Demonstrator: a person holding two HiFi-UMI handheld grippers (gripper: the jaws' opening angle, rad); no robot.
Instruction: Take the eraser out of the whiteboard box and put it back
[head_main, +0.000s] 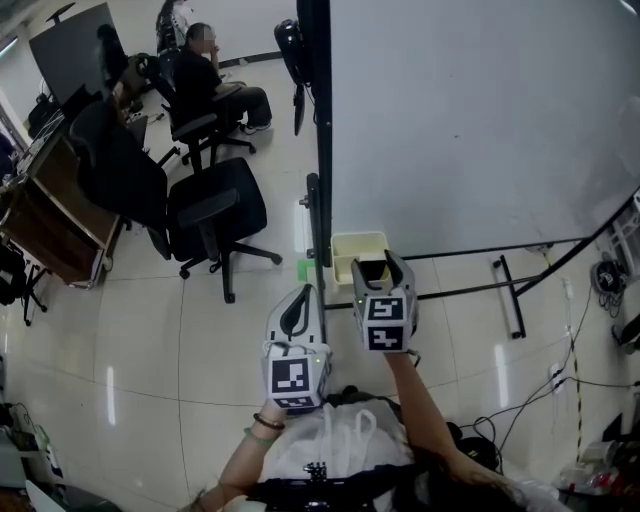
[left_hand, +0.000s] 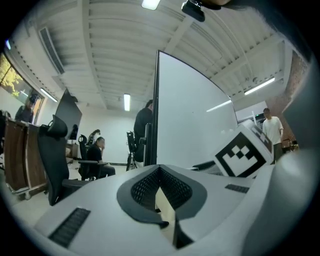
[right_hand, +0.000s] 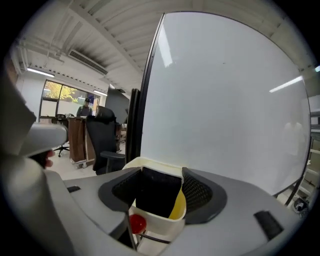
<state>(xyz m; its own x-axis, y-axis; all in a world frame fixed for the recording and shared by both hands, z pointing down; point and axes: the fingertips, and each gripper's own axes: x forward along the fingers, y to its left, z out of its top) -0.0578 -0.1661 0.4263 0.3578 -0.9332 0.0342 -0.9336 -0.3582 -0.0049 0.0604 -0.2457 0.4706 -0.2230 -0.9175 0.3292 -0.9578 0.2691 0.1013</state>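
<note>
The right gripper (head_main: 373, 265) is clamped on the black eraser (right_hand: 157, 192) – it stands upright, its lower end inside the cream whiteboard box (head_main: 349, 245) at the gripper's 12 o'clock – while the left gripper (left_hand: 160, 175), at 7 o'clock, has its jaws together, empty

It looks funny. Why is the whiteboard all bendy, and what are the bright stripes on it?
Right gripper view: the wide lens bows the whiteboard, and the stripes are lamp glare; head view: it looks straighter, with glare on the floor.

Left tongs (left_hand: 161, 186) closed, level; right tongs (right_hand: 161, 189) grip eraser (right_hand: 152, 201), tipped down.
</note>
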